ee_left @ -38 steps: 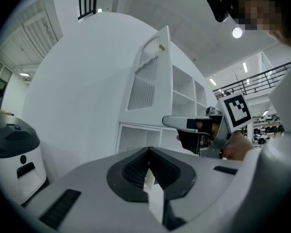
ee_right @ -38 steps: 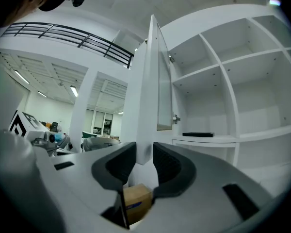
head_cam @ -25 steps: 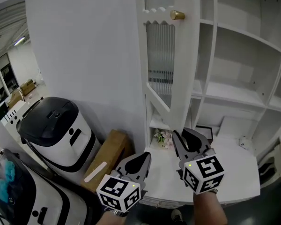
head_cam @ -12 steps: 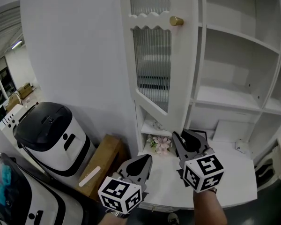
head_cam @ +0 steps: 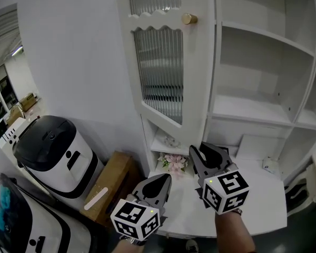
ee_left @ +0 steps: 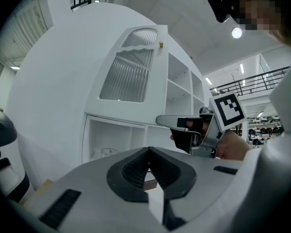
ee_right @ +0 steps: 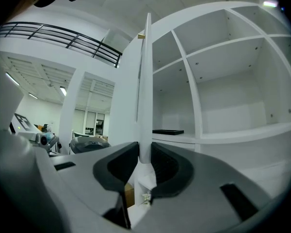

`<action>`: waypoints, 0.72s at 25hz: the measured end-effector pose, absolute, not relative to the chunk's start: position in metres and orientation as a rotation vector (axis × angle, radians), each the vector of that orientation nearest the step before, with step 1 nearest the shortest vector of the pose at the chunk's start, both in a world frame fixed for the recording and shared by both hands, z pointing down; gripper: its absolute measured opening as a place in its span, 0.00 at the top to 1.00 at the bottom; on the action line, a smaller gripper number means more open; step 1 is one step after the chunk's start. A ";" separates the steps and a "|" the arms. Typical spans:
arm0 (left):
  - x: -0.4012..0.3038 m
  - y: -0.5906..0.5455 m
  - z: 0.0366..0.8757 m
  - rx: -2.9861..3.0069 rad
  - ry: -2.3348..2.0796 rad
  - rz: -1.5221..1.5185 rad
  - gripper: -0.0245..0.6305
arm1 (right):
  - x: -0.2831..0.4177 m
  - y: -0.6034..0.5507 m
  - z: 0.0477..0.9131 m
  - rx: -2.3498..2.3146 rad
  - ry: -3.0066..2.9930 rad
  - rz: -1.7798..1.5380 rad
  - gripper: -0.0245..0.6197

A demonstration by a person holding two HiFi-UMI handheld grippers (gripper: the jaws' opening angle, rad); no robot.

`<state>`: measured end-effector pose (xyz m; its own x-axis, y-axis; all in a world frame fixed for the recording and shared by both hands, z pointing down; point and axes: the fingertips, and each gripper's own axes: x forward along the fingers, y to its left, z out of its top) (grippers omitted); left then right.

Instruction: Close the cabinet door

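The white cabinet door [head_cam: 163, 62] with ribbed glass and a brass knob [head_cam: 188, 19] stands open, swung out from the shelves. My right gripper [head_cam: 200, 153] reaches level to the door's lower corner. In the right gripper view the door's thin edge [ee_right: 144, 81] runs up between the pads of the right gripper [ee_right: 144, 155], which touch it on both sides; these jaws have just been opening slightly with the edge between them. My left gripper [head_cam: 161, 181] hangs lower left of the door, shut and empty. The left gripper [ee_left: 149, 152] sees the door's face [ee_left: 131, 74].
Open white shelves [head_cam: 263, 109] fill the right. A white counter [head_cam: 247, 204] lies under my hands, with small pink flowers [head_cam: 174, 162] at its back left. A black-lidded white bin [head_cam: 58, 146] and a cardboard box [head_cam: 108, 186] stand at the left wall.
In the head view the door now shows more of its glass face and its knob sits further left. Both grippers moved along with it, the right one still at its lower edge.
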<state>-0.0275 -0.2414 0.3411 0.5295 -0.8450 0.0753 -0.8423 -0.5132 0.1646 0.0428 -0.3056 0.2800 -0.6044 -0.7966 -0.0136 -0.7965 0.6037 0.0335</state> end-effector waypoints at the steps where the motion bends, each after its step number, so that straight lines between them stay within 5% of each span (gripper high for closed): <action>1: -0.024 -0.243 0.342 2.585 -1.441 -0.018 0.96 | 0.046 -0.308 0.281 1.404 -2.806 -0.057 0.85; 18: -0.009 -0.269 0.346 2.540 -1.520 0.002 0.96 | 0.082 -0.359 0.281 1.493 -2.813 -0.041 0.76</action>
